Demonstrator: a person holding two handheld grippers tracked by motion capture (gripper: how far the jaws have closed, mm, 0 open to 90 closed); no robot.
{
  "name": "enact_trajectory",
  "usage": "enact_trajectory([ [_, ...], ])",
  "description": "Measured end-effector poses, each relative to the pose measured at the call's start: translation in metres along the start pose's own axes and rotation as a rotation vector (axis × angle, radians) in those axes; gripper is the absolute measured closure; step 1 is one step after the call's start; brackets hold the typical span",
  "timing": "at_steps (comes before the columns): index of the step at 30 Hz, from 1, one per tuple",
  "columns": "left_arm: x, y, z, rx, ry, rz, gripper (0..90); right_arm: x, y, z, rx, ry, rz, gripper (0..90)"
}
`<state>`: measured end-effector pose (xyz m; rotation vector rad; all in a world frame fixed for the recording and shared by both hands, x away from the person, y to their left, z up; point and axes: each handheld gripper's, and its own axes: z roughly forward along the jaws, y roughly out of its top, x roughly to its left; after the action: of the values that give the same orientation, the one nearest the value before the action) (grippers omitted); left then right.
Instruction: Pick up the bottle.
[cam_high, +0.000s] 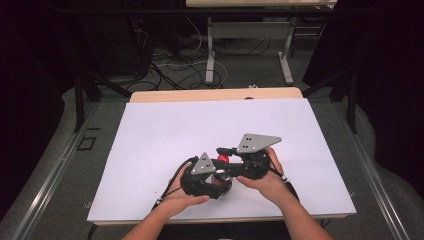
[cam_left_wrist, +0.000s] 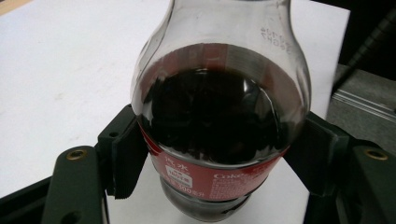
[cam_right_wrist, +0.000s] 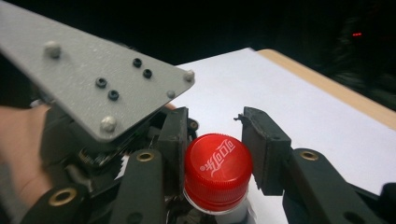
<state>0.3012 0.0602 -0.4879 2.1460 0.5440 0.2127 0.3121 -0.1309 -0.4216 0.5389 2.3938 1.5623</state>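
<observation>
- Forearms enter from the bottom edge of the high view, and the two hands meet at lower centre of the white table top (cam_high: 150, 130).
- Left of centre in that view, the left hand (cam_high: 182, 197) holds the left gripper (cam_high: 217, 181), grey plate on top.
- From the left gripper view, its two black jaws press both flanks of a cola bottle (cam_left_wrist: 219, 112), at the red label in the lower middle of the frame; the gripper is clamped on it. Dark drink fills the bulb, and the neck runs out of the top edge.
- Centre of the high view: a small red spot, the bottle cap (cam_high: 223, 158), though it is tiny there.
- Right of centre, the right hand (cam_high: 265, 180) holds the right gripper (cam_high: 226, 150).
- From the right gripper view, the red cap (cam_right_wrist: 218, 169) sits low in the frame between the jaws; the left jaw seems to touch it, the right stands just beside, so I cannot tell whether they grip.
</observation>
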Motion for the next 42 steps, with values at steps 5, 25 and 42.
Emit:
enact_trajectory([
  [5,-0.003,-0.004,-0.005,0.003,-0.045,0.025,29.6,-0.007,0.006,0.0,0.06,0.145,-0.046,61.7],
  [25,0.01,-0.008,-0.011,-0.03,0.104,-0.07,29.5,0.03,0.007,0.014,-0.031,-0.253,0.057,47.1],
  [42,0.011,-0.009,-0.013,-0.028,0.061,-0.054,29.6,0.017,0.008,0.015,-0.002,-0.13,0.007,61.2],
])
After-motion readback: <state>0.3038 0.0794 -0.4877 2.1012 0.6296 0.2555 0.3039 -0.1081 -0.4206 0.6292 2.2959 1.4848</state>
